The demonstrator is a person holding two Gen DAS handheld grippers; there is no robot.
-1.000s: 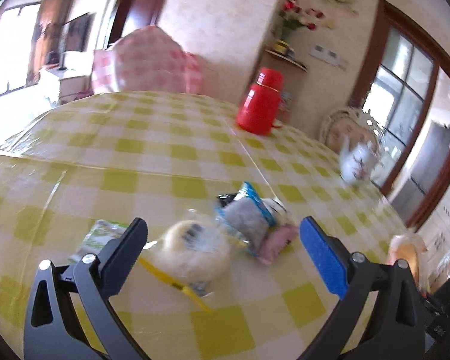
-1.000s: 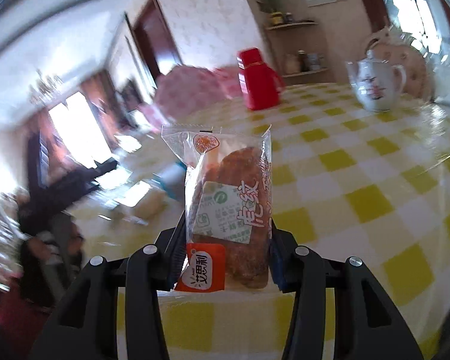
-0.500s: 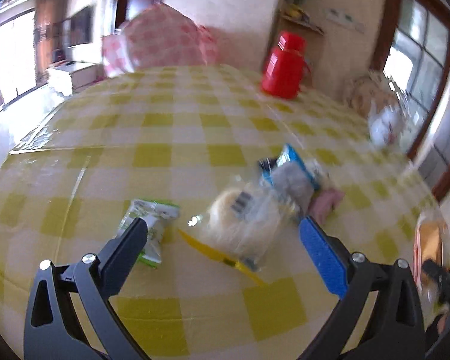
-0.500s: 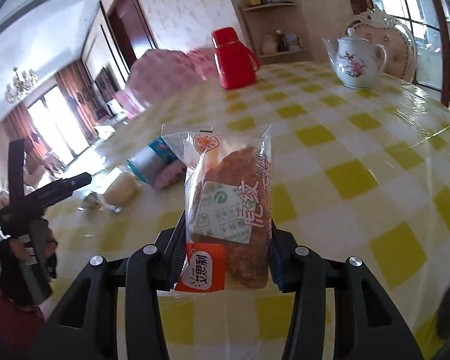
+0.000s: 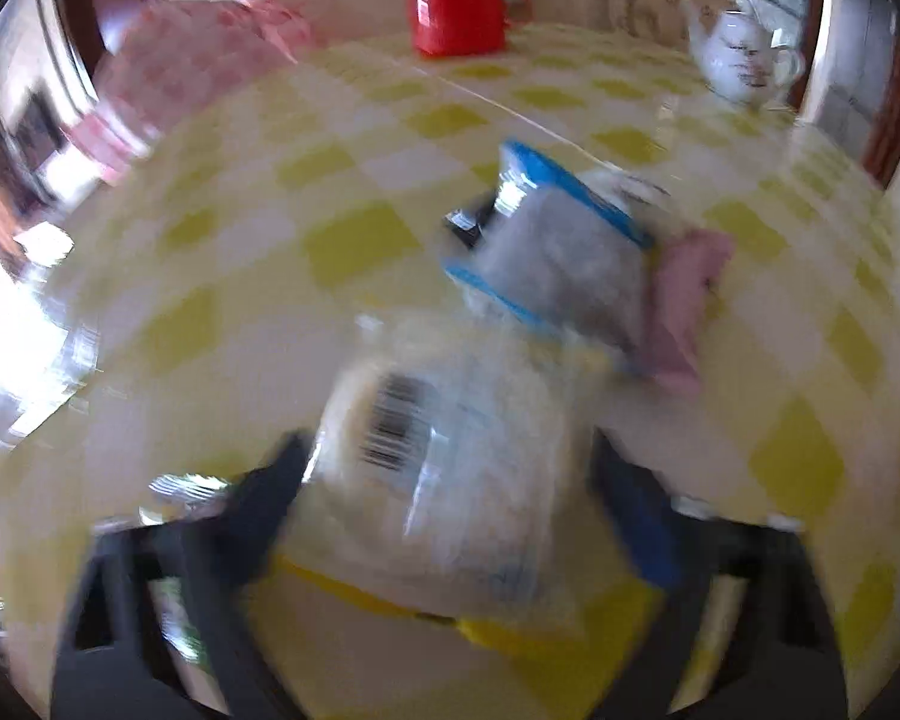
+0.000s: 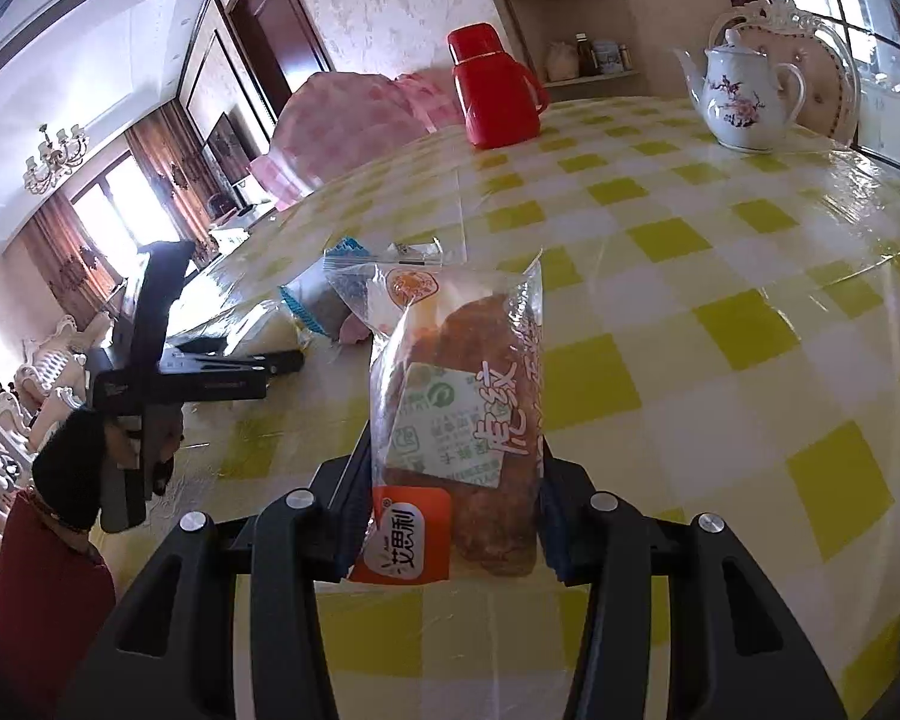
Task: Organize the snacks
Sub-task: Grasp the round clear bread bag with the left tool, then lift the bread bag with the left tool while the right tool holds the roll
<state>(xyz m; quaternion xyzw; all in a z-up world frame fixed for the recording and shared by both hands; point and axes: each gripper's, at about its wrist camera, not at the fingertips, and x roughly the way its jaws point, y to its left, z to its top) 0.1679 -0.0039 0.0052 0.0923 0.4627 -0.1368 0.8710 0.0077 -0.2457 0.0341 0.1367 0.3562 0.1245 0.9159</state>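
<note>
A white bun packet point(image 5: 450, 420) with a barcode lies on the yellow checked table point(image 5: 342, 252), blurred by motion. My left gripper point(image 5: 450, 498) points down over it. Its jaws are closing with the packet between them, and I see no firm press. Just beyond lie a blue-edged packet point(image 5: 558, 252) and a pink packet point(image 5: 684, 306). My right gripper point(image 6: 453, 462) is shut on a clear bread packet point(image 6: 468, 372) with an orange label, held upright above the table point(image 6: 720, 312). In the right wrist view, the blue-edged packet point(image 6: 324, 294) shows behind it.
A red thermos point(image 5: 456, 0) and a white teapot point(image 5: 744, 60) stand at the far side. A pink checked chair cover point(image 5: 192, 60) rises behind the table. A gloved hand point(image 6: 72, 462) holds the left tool at the left of the right wrist view.
My left gripper has dropped and rolled toward the bun packet, and its jaws have narrowed around it. My right gripper keeps its hold on the bread packet and has sunk slightly.
</note>
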